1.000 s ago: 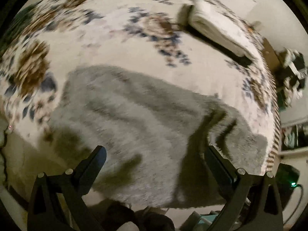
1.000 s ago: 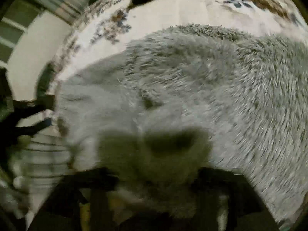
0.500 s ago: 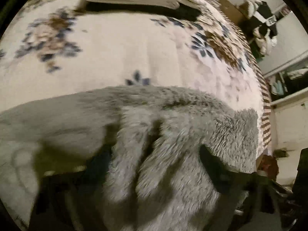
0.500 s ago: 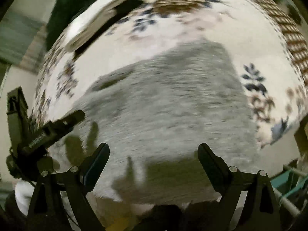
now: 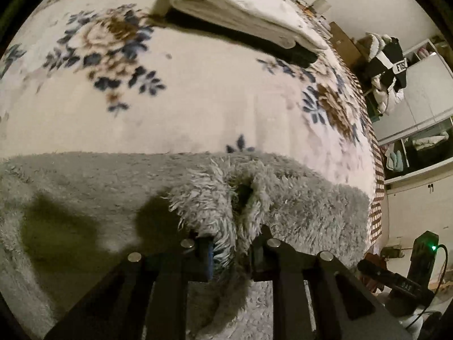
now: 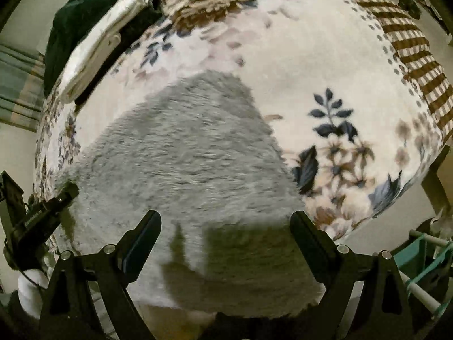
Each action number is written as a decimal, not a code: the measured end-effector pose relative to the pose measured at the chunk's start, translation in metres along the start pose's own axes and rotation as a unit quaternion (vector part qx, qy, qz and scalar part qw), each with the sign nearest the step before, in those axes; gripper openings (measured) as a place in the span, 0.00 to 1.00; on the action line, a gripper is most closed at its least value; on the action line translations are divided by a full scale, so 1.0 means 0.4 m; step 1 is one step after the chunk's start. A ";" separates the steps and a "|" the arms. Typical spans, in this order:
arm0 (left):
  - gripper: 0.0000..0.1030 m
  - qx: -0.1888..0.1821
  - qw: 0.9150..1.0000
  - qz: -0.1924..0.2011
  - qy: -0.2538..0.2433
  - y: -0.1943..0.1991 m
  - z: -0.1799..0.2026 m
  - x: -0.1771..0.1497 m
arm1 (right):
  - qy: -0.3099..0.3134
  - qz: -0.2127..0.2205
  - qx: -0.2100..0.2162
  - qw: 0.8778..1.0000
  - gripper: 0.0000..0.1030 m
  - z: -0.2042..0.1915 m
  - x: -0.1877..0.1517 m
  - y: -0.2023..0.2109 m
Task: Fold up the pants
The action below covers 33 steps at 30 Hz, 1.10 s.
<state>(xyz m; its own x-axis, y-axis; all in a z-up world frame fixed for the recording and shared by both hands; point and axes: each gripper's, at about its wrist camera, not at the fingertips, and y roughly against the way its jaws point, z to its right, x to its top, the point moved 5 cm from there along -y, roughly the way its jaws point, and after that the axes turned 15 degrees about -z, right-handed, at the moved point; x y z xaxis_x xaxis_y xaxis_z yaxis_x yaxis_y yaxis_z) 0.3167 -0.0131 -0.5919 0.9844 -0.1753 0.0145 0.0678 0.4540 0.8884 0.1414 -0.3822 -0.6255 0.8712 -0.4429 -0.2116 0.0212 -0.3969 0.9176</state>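
The grey fluffy pants [image 5: 85, 198] lie spread on a floral bed cover [image 5: 198, 99]. My left gripper [image 5: 233, 248] is shut on a bunched fold of the pants at their near edge, with fluff squeezed between the jaws. In the right wrist view the pants [image 6: 184, 155] lie flat as a grey patch on the bed. My right gripper [image 6: 225, 226] is open and empty above their near edge. The left gripper also shows there [image 6: 53, 201] at the pants' left edge.
A folded white blanket [image 5: 240, 8] lies at the far side of the bed, with a dark green cloth [image 6: 76, 14] beside it. The bed's striped edge [image 6: 419, 56] runs on the right. A wardrobe and hanging clothes [image 5: 388, 65] stand beyond. A teal rack [image 6: 424, 269] is near right.
My left gripper has dropped to the pants' edge and shut on a fold of it. My right gripper, which was buried in the pants, has let go and drawn back open.
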 end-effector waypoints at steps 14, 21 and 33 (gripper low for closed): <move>0.72 -0.057 0.996 -0.049 0.057 -0.055 -0.042 -0.070 | 0.003 -0.020 0.010 1.000 0.92 0.011 0.001 -0.012; 0.20 -0.107 0.991 -0.063 0.050 -0.064 -0.005 -0.137 | 0.007 -0.022 0.003 1.000 0.92 0.004 0.011 -0.015; 0.71 -0.049 0.990 -0.046 0.128 0.037 -0.082 -0.157 | 0.028 -0.024 -0.005 0.999 0.92 -0.039 0.019 -0.019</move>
<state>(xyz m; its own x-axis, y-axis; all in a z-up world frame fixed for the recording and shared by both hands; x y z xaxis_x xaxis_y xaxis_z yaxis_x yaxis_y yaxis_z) 0.2611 0.0334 -0.5949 0.9813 0.0010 -0.1924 0.1625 0.5313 0.8314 0.1556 -0.3701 -0.6289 0.8952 -0.3774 -0.2370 0.0689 -0.4082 0.9103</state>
